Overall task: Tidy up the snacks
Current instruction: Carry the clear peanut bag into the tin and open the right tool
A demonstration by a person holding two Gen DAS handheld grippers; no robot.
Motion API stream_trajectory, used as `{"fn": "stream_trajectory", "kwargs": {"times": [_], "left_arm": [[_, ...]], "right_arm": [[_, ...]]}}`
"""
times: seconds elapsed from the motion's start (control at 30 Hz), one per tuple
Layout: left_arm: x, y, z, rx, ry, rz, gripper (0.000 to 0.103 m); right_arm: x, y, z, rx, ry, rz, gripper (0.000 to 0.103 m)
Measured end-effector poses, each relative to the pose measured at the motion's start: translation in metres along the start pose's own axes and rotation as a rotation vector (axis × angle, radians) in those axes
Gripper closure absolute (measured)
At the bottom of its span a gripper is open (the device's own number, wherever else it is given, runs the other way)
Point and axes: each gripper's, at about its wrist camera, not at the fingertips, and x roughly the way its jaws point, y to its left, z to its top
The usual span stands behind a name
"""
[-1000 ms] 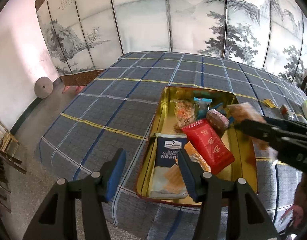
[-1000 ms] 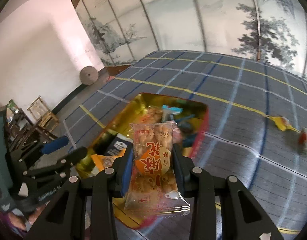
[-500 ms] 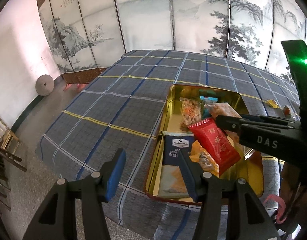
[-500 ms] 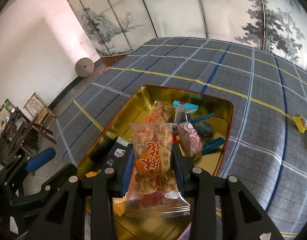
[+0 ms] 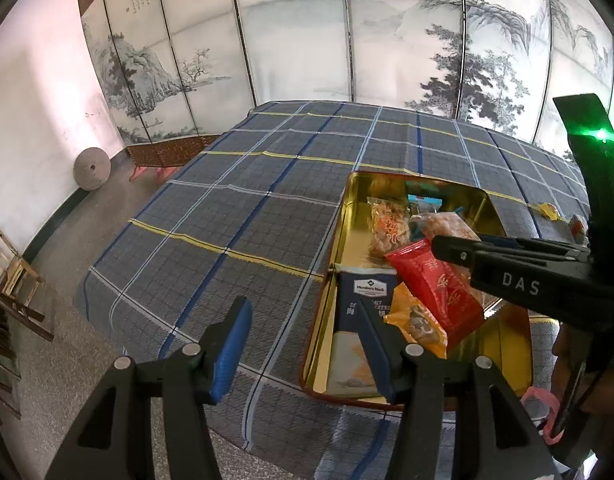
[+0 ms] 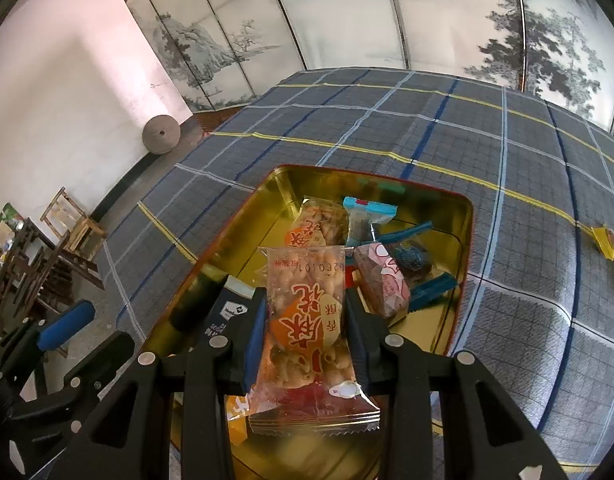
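An open gold tin with a red rim lies on the checked blue cloth and holds several snack packets. My right gripper is shut on a clear peanut packet with an orange label, held over the tin's near half. In the left wrist view that gripper reaches in from the right above a red packet. My left gripper stands open over the tin's near left corner with nothing gripped. A navy cracker packet lies just beyond its right finger.
A yellow wrapped snack lies loose on the cloth to the tin's right. The tin also holds a pink-wrapped piece and blue candies. The table's near edge drops to the floor, with wooden chairs at the left.
The right gripper has carried the peanut packet leftward and further over the tin. The left gripper has stayed where it was, still open.
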Motion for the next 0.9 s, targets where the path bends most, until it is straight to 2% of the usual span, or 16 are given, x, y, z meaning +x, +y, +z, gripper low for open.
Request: {"fn": "stream_trajectory", "kwargs": {"times": [0.57, 0.9], "left_arm": [[0.0, 0.001, 0.0, 0.001, 0.004, 0.004, 0.048], [0.002, 0.004, -0.001, -0.003, 0.006, 0.007, 0.048]], "right_arm": [[0.005, 0.005, 0.001, -0.006, -0.011, 0.003, 0.068], [0.003, 0.013, 0.001, -0.046, -0.038, -0.045, 0.067]]}}
